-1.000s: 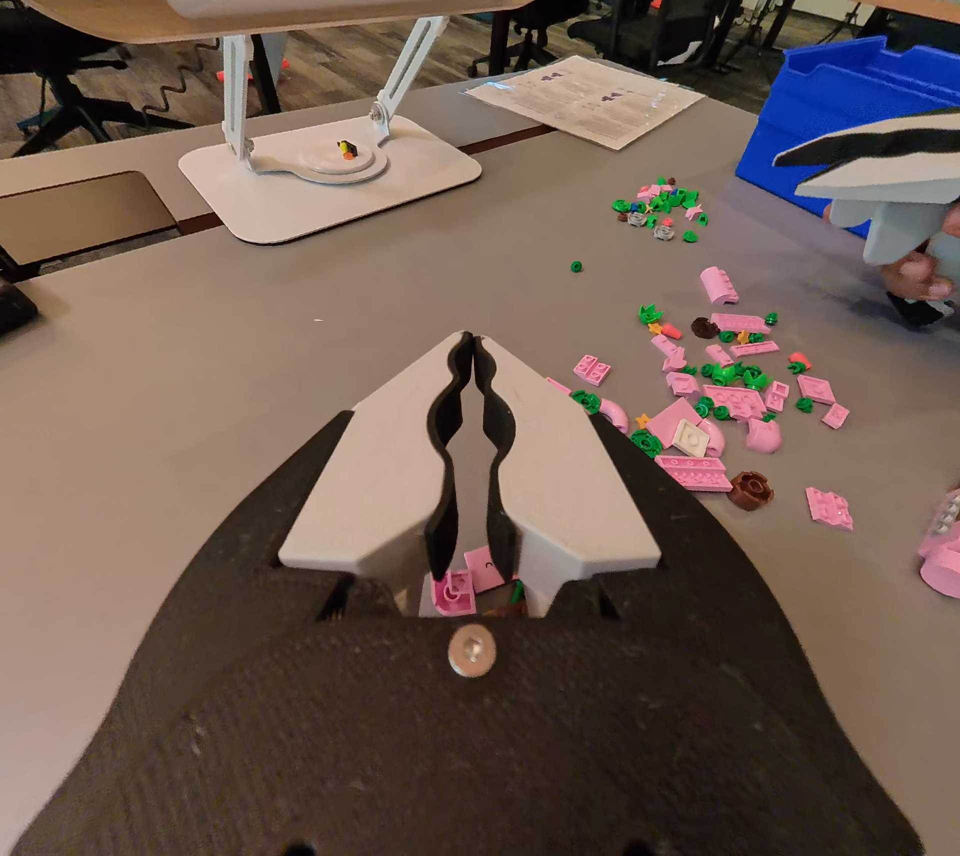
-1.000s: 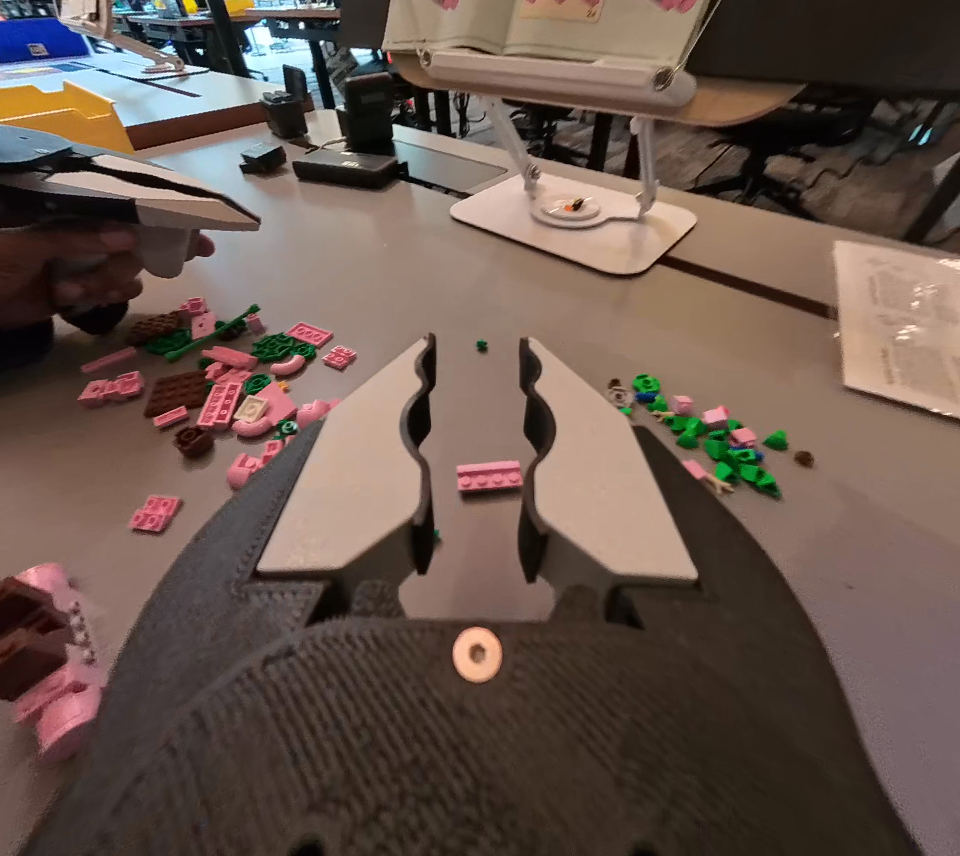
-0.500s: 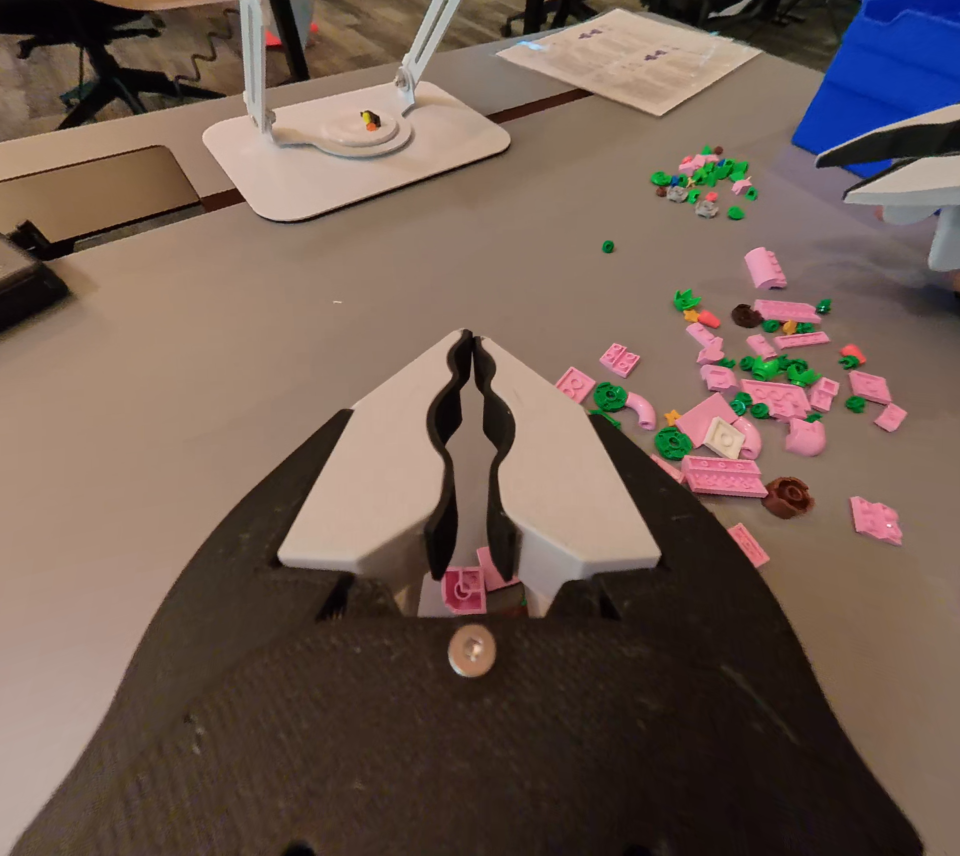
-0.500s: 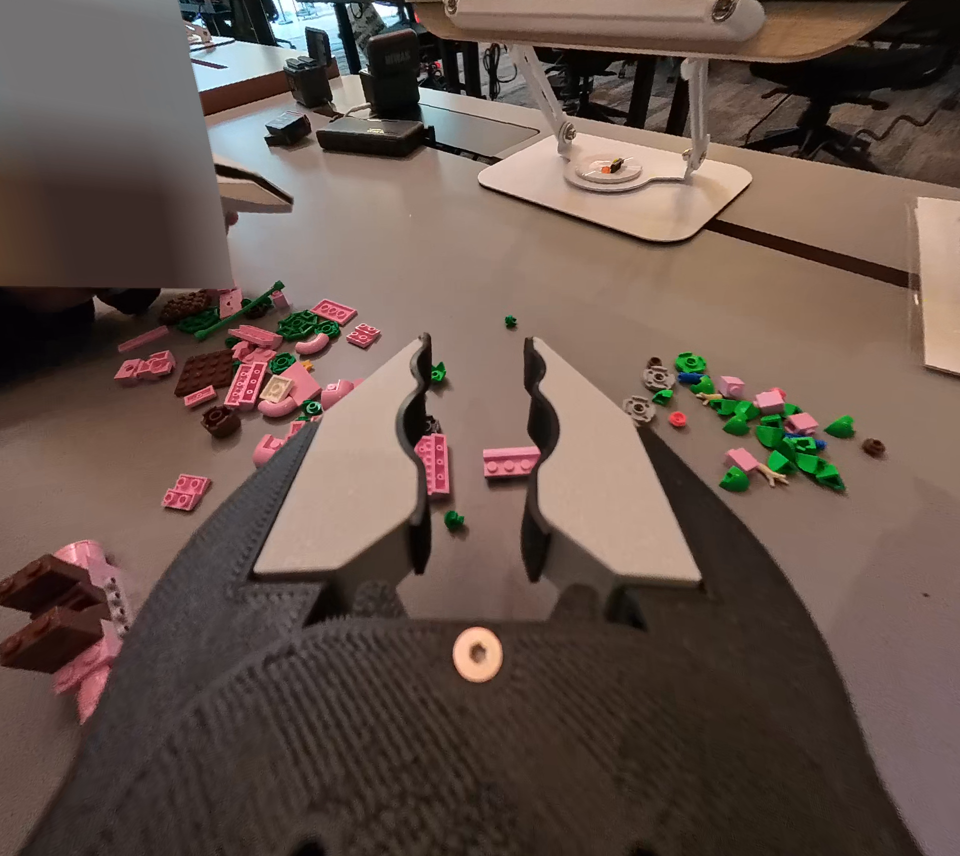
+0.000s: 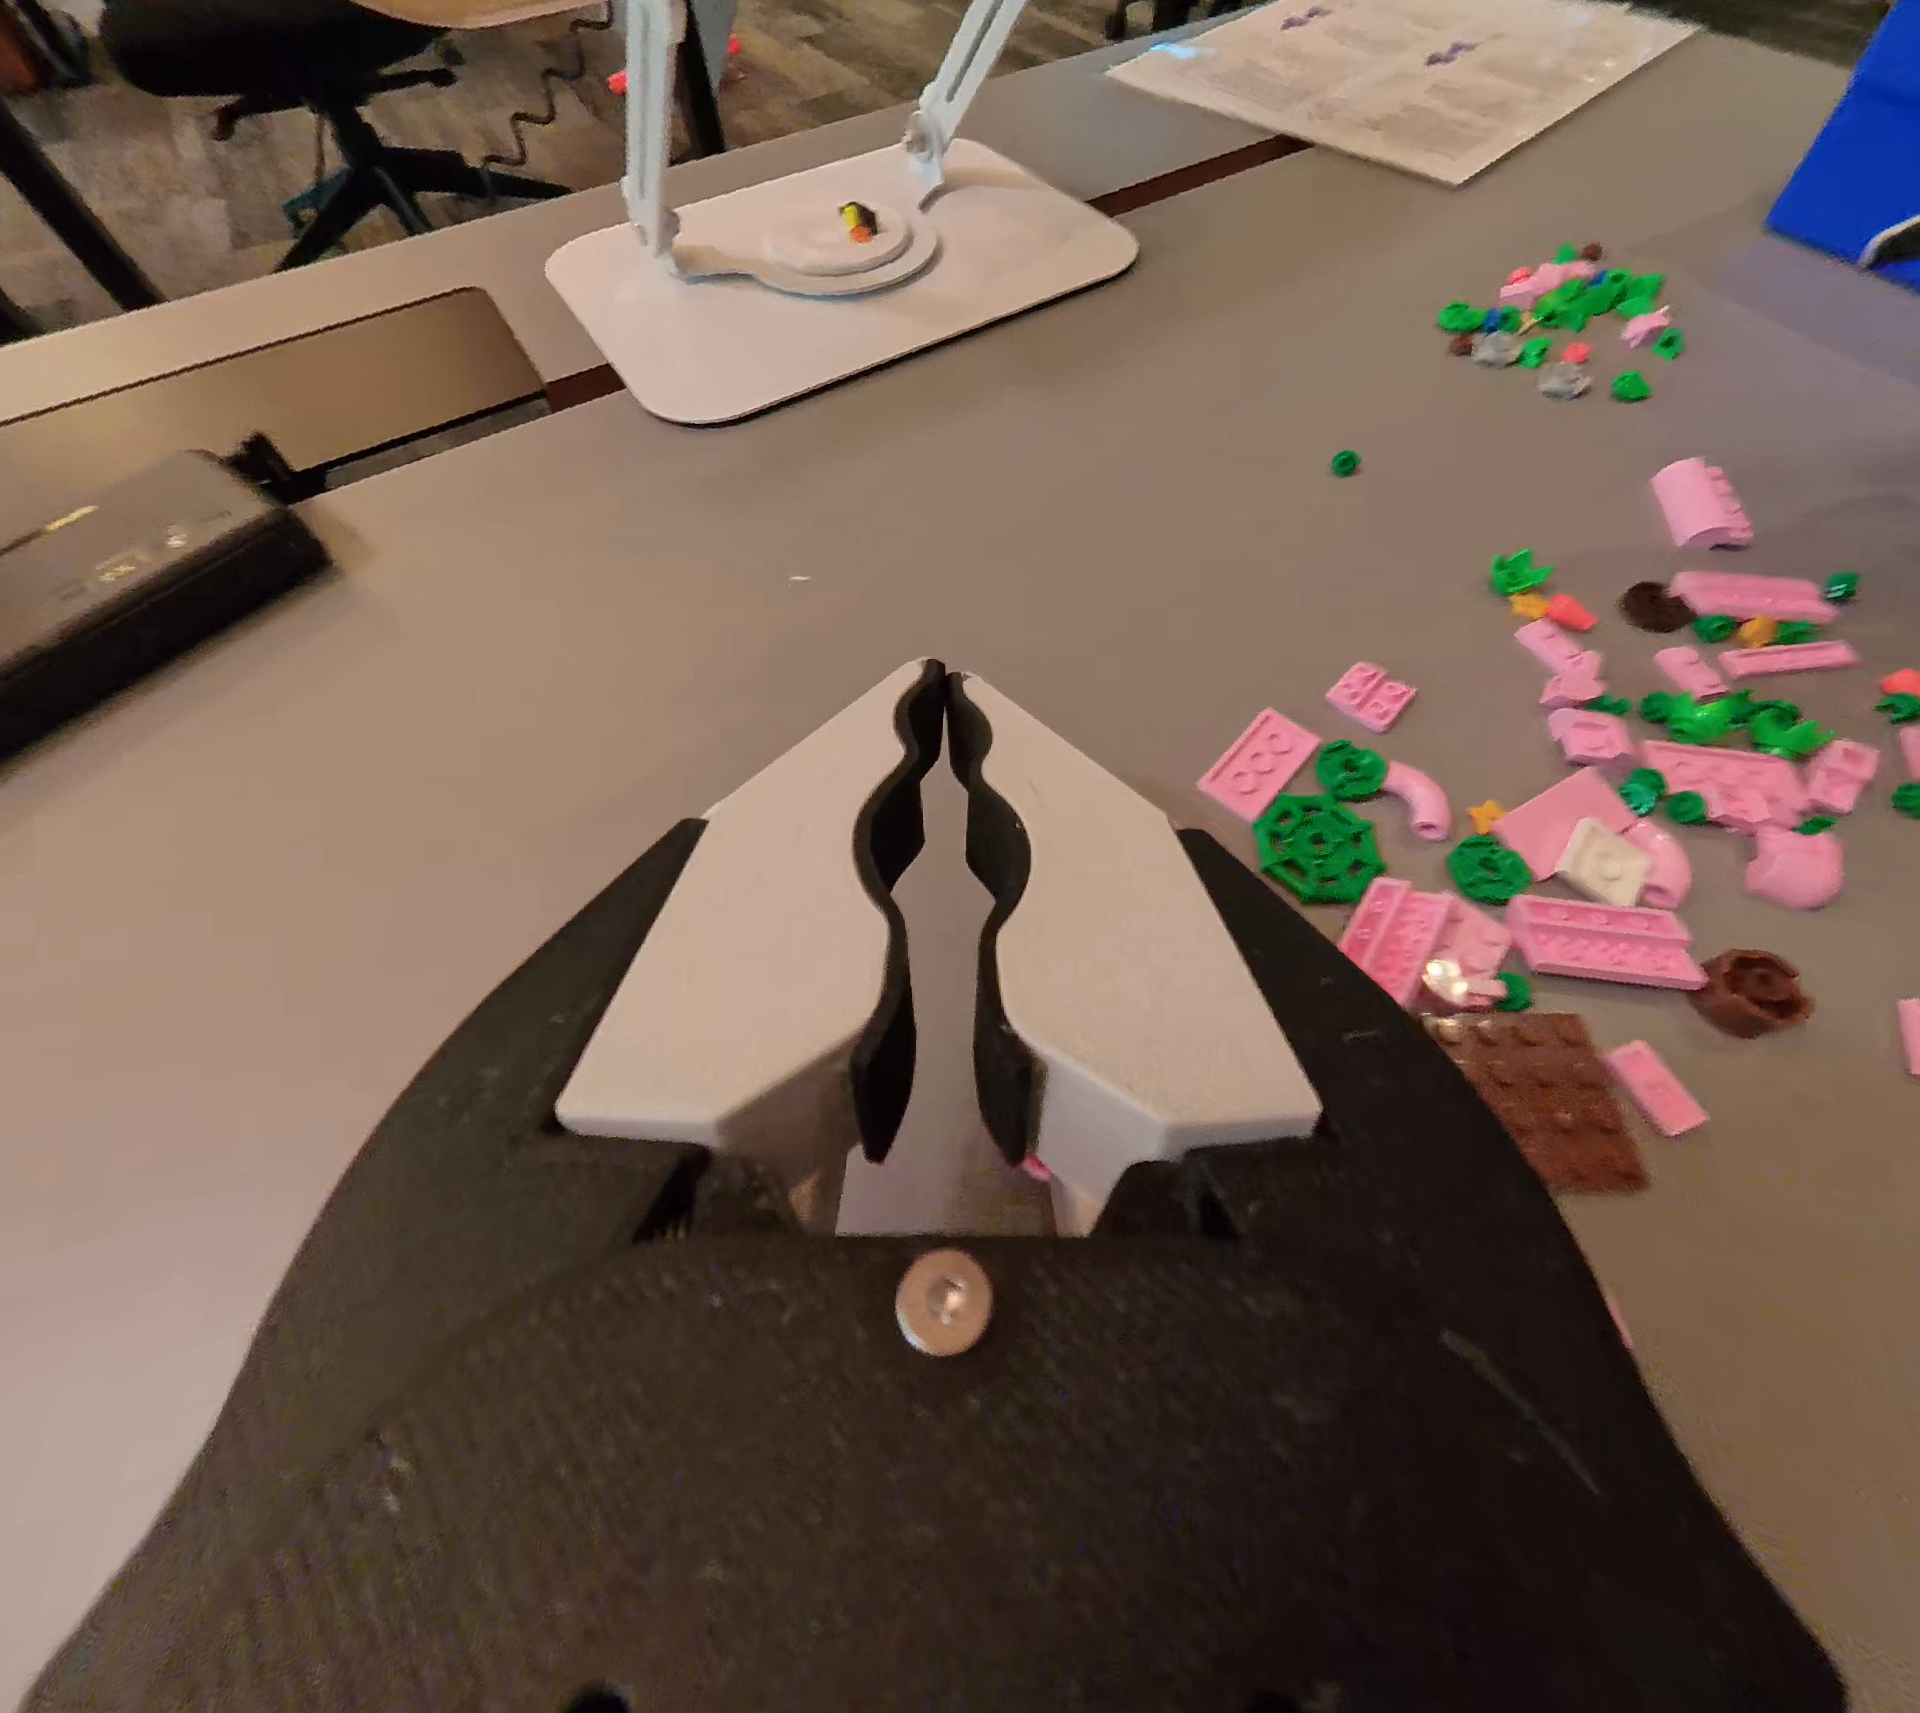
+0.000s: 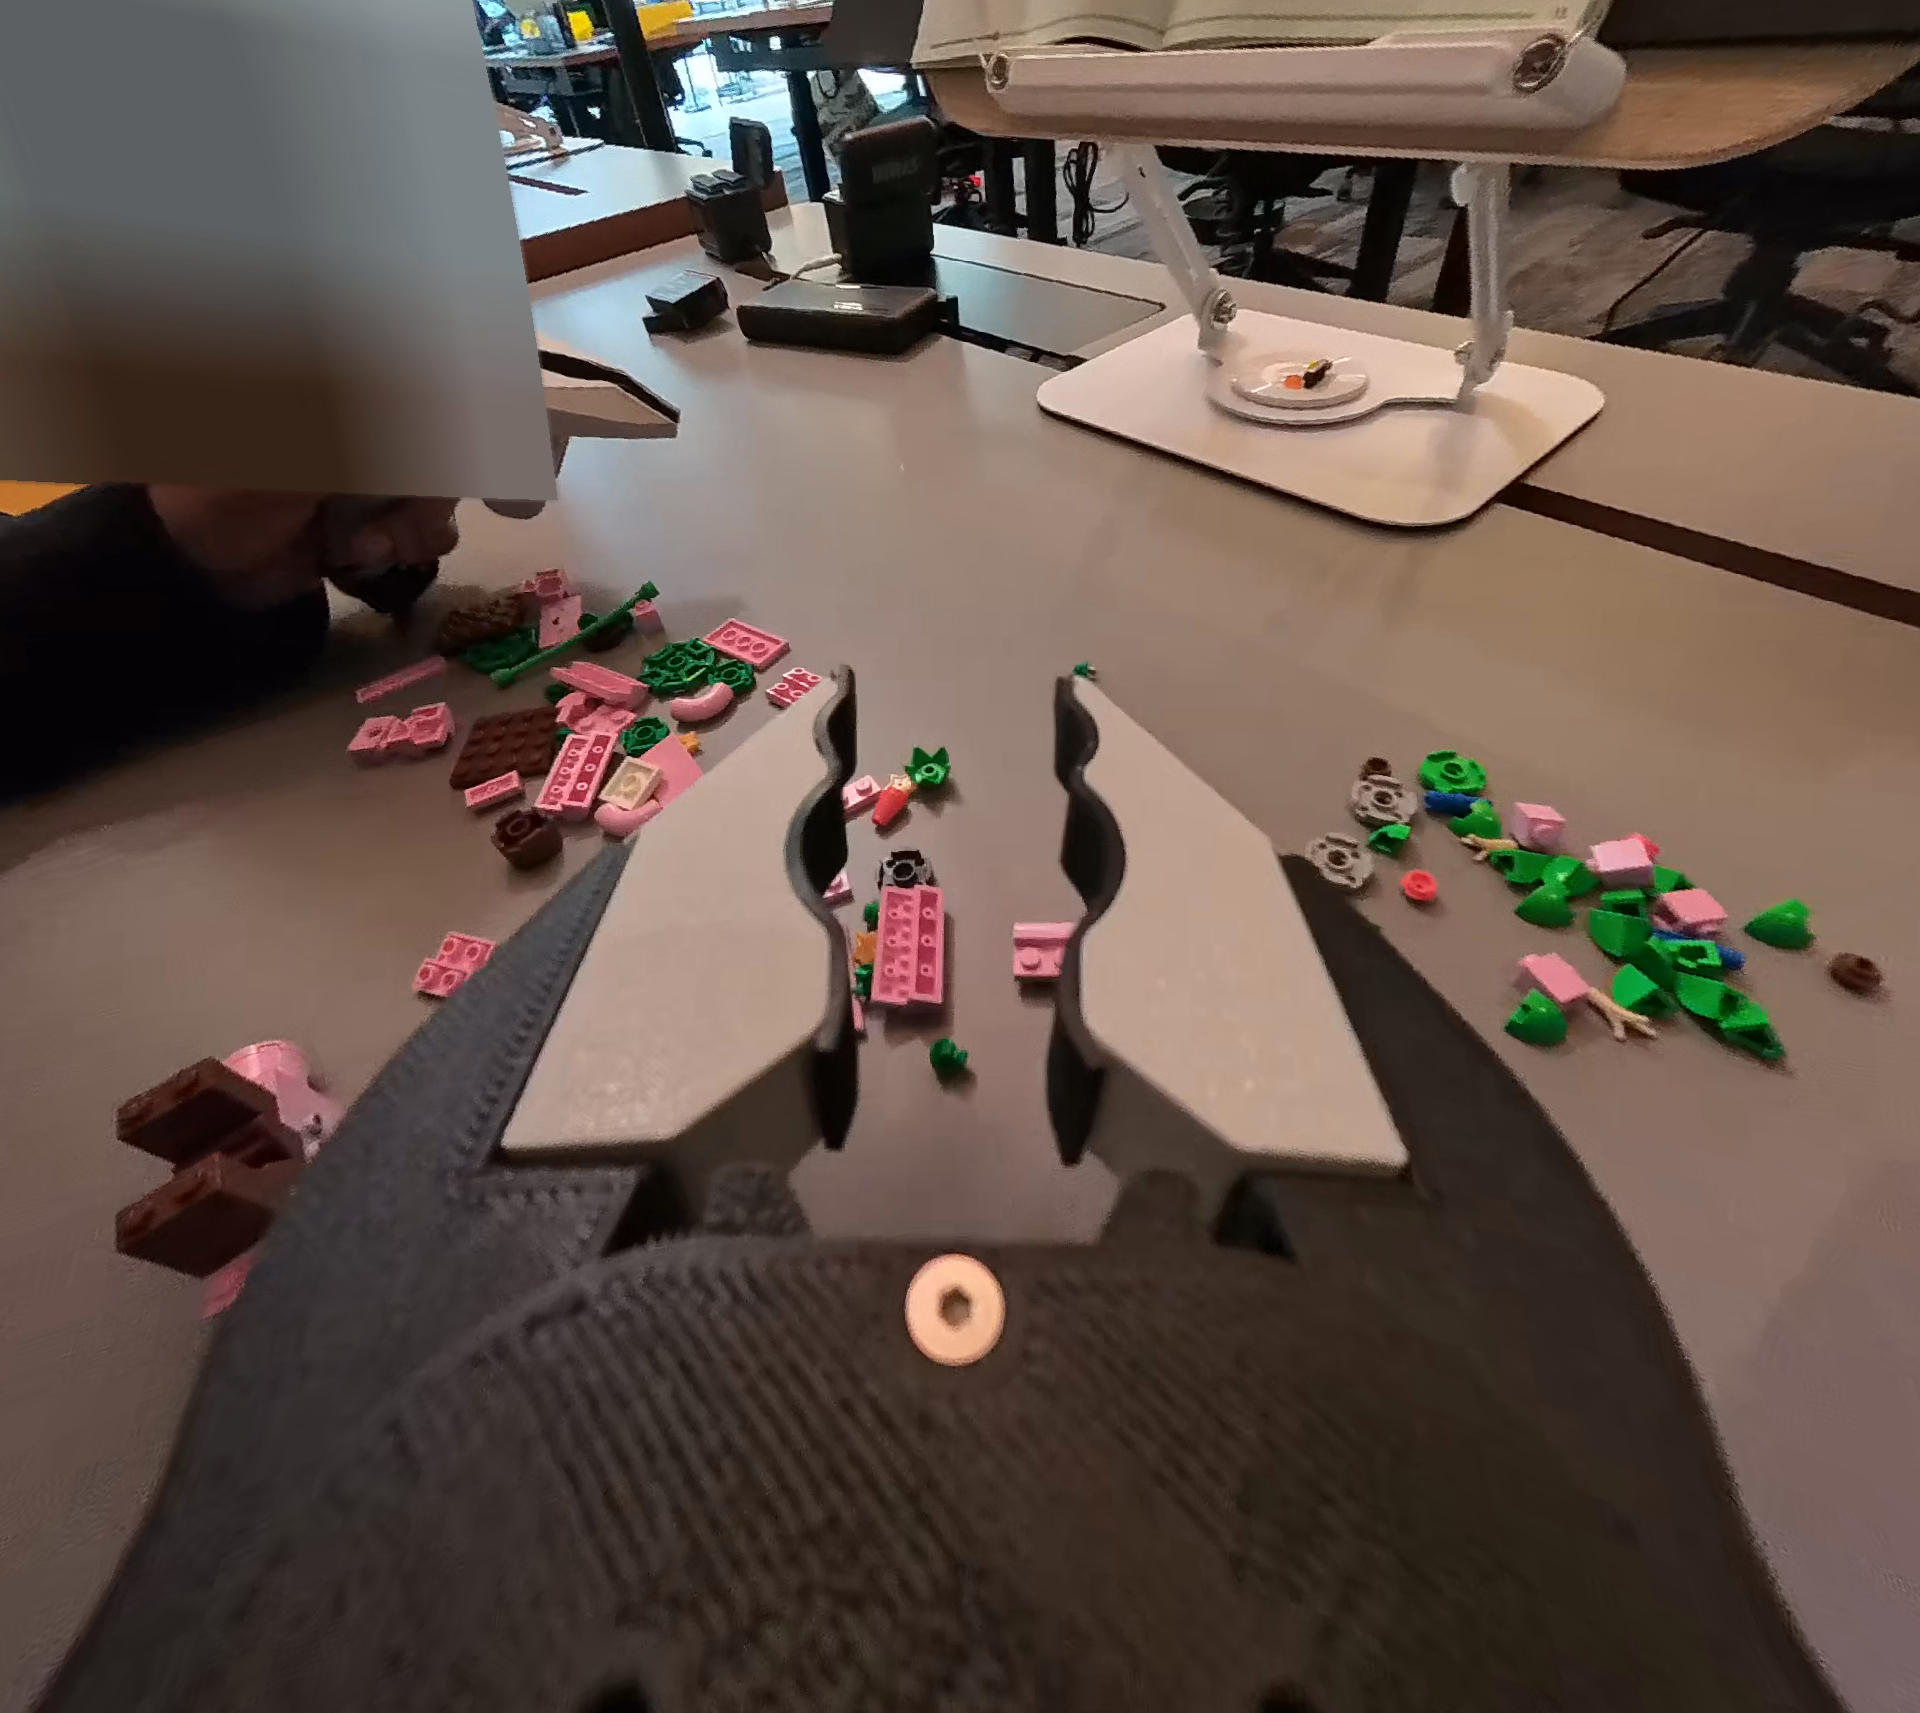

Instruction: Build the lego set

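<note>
Now the open, empty right gripper (image 6: 956, 697) had been brought over the pink 2x4 plate (image 6: 910, 946), framed between its jaws on the table (image 6: 935, 541), while the left gripper (image 5: 943, 676) was seen closed, nothing visibly held.

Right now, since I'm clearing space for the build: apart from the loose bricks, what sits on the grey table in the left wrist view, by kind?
White book stand: 1
Printed sheet: 1
Black box: 1
Blue container, only partly in view: 1
Total: 4
</note>
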A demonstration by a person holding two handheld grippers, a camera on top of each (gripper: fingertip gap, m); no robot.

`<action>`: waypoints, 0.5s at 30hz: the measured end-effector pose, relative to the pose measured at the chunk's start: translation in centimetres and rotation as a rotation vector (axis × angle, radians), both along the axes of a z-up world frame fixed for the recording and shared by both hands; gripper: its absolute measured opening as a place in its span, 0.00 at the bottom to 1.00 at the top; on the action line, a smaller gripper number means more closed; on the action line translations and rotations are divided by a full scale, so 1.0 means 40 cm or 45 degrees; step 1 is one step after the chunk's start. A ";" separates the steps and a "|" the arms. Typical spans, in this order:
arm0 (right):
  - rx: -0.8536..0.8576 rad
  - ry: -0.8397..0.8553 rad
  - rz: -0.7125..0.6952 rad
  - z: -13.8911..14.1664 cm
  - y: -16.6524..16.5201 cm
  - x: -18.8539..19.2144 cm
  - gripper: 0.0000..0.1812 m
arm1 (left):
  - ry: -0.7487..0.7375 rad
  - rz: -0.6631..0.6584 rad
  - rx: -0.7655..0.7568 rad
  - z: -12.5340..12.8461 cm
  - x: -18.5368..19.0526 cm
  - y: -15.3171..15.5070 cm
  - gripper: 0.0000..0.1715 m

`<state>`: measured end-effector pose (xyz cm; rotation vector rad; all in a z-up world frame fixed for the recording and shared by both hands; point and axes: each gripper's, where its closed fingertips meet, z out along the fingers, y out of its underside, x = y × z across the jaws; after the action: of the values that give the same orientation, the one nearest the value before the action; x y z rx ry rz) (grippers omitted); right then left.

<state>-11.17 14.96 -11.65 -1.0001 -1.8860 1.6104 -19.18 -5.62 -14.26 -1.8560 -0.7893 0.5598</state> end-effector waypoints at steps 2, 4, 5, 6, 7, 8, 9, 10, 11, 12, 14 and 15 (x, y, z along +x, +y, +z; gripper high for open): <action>-0.009 0.005 -0.014 0.006 0.003 -0.001 0.21 | 0.016 0.020 -0.011 0.004 -0.009 -0.017 0.00; -0.034 0.014 -0.021 0.020 0.007 0.001 0.21 | 0.010 -0.012 0.024 0.014 -0.004 -0.019 0.00; -0.049 0.020 -0.025 0.027 0.010 0.002 0.21 | 0.004 -0.047 0.046 0.020 0.003 -0.014 0.00; -0.061 0.029 -0.029 0.035 0.013 0.002 0.21 | 0.001 -0.098 0.069 0.027 0.014 -0.006 0.00; -0.068 0.039 -0.035 0.041 0.016 0.002 0.21 | 0.002 -0.163 0.087 0.034 0.028 0.006 0.00; -0.064 0.049 -0.044 0.043 0.020 0.001 0.21 | 0.007 -0.235 0.101 0.041 0.045 0.019 0.00; -0.052 0.059 -0.054 0.044 0.024 -0.001 0.21 | 0.014 -0.333 0.113 0.047 0.069 0.036 0.00; -0.032 0.067 -0.064 0.041 0.027 -0.003 0.21 | 0.014 -0.462 0.127 0.050 0.102 0.059 0.00; -0.013 0.072 -0.072 0.038 0.030 -0.005 0.20 | 0.003 -0.589 0.132 0.050 0.138 0.078 0.00; 0.000 0.076 -0.076 0.036 0.030 -0.006 0.20 | -0.012 -0.699 0.128 0.047 0.172 0.095 0.00; 0.007 0.077 -0.071 0.034 0.027 -0.005 0.20 | -0.041 -0.858 0.083 0.031 0.228 0.118 0.00; 0.007 0.077 -0.065 0.034 0.024 -0.004 0.20 | -0.050 -0.909 0.044 0.019 0.248 0.127 0.00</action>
<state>-11.32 15.90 -10.29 -0.9782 -1.8095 1.5879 -9.27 -0.56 -13.49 -1.9567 -0.1205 0.0514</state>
